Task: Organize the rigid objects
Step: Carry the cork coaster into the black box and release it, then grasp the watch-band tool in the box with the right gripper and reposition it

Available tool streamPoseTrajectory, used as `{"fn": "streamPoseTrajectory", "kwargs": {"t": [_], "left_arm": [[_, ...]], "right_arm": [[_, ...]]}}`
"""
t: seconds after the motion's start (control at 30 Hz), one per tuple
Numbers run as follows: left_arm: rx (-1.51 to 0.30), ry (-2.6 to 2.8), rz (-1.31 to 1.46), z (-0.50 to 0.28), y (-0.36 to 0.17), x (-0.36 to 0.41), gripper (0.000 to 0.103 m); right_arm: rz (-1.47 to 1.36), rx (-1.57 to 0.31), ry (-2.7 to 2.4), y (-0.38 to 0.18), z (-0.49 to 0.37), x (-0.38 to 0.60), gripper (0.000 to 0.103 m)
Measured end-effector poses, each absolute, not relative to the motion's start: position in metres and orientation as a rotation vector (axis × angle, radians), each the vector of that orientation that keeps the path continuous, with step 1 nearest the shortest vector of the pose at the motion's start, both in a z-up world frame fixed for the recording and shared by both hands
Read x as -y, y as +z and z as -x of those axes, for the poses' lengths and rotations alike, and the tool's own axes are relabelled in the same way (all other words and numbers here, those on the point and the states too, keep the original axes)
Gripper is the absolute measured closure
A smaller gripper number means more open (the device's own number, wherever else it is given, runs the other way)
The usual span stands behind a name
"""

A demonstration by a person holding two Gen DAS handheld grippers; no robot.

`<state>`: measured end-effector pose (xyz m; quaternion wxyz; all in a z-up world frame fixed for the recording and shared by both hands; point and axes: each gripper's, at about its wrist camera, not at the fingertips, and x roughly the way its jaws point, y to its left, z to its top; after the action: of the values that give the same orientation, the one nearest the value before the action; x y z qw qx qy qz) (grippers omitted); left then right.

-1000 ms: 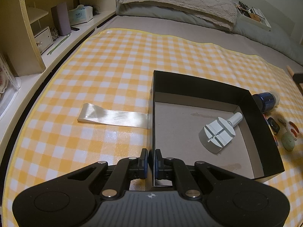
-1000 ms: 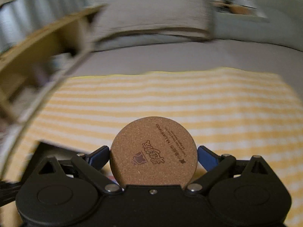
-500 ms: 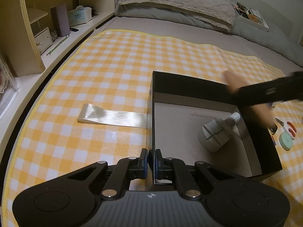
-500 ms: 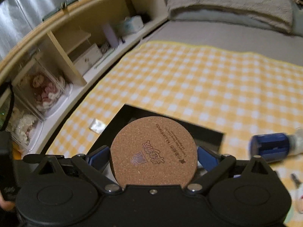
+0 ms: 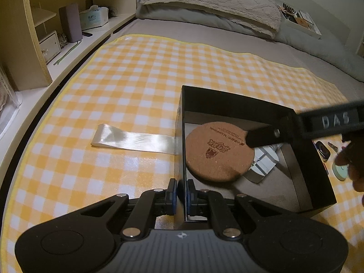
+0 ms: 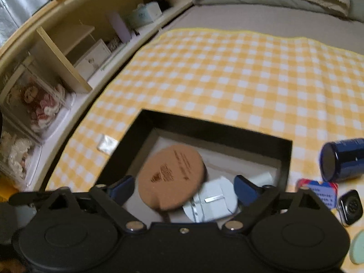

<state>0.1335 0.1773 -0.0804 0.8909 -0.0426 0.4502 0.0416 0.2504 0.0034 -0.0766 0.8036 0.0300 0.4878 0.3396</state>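
Note:
An open black box (image 5: pixel 227 97) stands on the yellow checked cloth. My left gripper (image 5: pixel 180 193) is shut on the box's near left wall. A round cork coaster (image 5: pixel 218 152) lies inside the box, its right edge propped on a white tool (image 5: pixel 264 161). My right gripper (image 6: pixel 183 186) hovers over the box (image 6: pixel 204 122) with its jaws closing. The coaster (image 6: pixel 170 177) sits lower down between them, loose, touched by neither pad. One of the right gripper's fingers (image 5: pixel 261 136) reaches in from the right above the coaster. The white tool (image 6: pixel 211 202) shows half covered.
Right of the box lie a blue jar (image 6: pixel 343 159), a small printed pack (image 6: pixel 318 188), a smartwatch (image 6: pixel 350 207) and a pale green disc (image 6: pixel 358 248). A clear strip (image 5: pixel 134 138) lies left of the box. Shelves (image 5: pixel 68 22) run along the left; a pillow (image 5: pixel 211 0) is behind.
The right gripper swung in over the box with the coaster and let it go. The coaster now rests in the box against the white tool. The left gripper kept still.

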Motion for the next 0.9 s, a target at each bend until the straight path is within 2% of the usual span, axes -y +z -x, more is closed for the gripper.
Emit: {"fn": "streamPoseTrajectory", "kwargs": {"t": [0.17, 0.27, 0.33, 0.43, 0.6, 0.9], "left_arm": [[-0.934, 0.087, 0.088, -0.133, -0.081, -0.177, 0.094], [-0.934, 0.086, 0.089, -0.133, -0.081, -0.177, 0.094], [-0.934, 0.086, 0.088, -0.133, -0.081, -0.177, 0.094], [-0.934, 0.086, 0.089, -0.133, -0.081, -0.177, 0.094], [-0.933, 0.091, 0.087, -0.133, -0.081, -0.177, 0.093], [-0.934, 0.091, 0.096, -0.133, -0.079, -0.176, 0.093]], "right_arm": [[0.112, -1.112, 0.779, -0.08, -0.243, -0.007, 0.075], [0.183, -1.136, 0.804, -0.087, -0.235, -0.015, 0.092], [0.226, -1.104, 0.813, -0.089, -0.23, -0.021, 0.097], [0.285, -1.011, 0.805, -0.091, -0.227, -0.03, 0.098], [0.255, -0.964, 0.825, -0.097, -0.233, -0.034, 0.101], [0.329, -1.014, 0.855, -0.095, -0.224, -0.026, 0.101]]}}
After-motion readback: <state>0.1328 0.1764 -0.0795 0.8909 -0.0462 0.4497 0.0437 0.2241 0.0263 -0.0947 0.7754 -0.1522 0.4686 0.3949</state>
